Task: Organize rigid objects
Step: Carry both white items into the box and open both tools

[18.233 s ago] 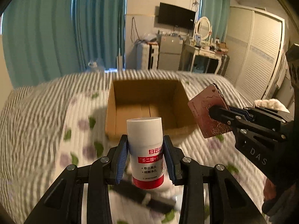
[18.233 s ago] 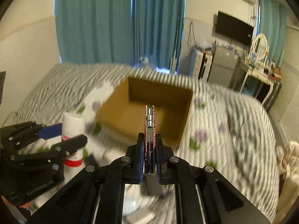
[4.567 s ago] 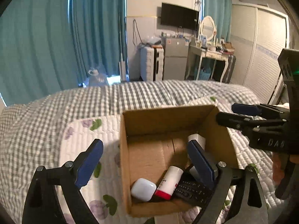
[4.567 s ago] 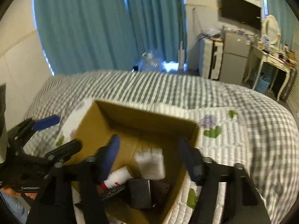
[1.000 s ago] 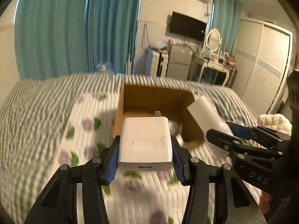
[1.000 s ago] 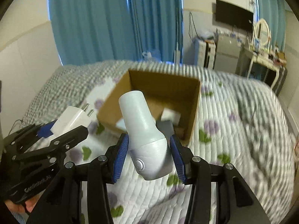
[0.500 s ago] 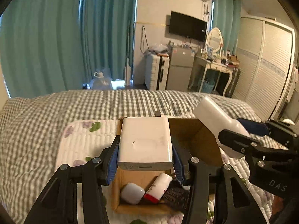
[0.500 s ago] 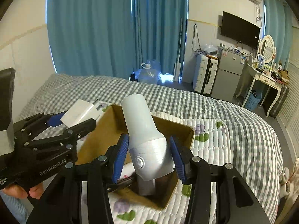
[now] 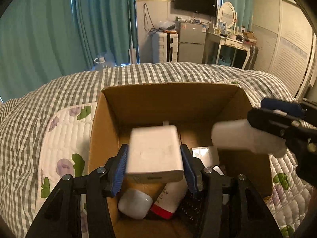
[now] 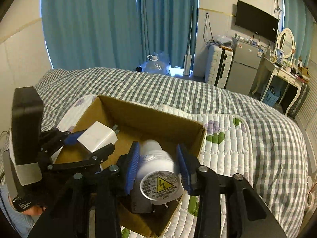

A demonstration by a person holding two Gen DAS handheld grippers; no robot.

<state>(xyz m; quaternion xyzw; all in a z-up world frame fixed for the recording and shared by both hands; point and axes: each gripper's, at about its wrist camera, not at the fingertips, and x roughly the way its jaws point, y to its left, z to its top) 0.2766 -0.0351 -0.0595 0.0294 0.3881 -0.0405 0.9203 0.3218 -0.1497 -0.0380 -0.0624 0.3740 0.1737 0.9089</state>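
Note:
An open cardboard box lies on the bed. My left gripper is over the box with its jaws just apart from a white wall charger that still sits between the pads. My right gripper is over the box's right side, its jaws parted around a blurred white plug-in device with a yellow warning label. In the box lie a white earbud case, a white bottle with a red cap, a black remote and a silvery box.
The bed has a grey checked cover and a white quilted pad with purple flowers. Beyond the bed stand teal curtains, a white suitcase, a small fridge and a dressing table.
Both grippers have come down over the box. Both sets of jaws have loosened; the plug-in device has tipped forward and blurs, and the charger has sunk lower between the left pads.

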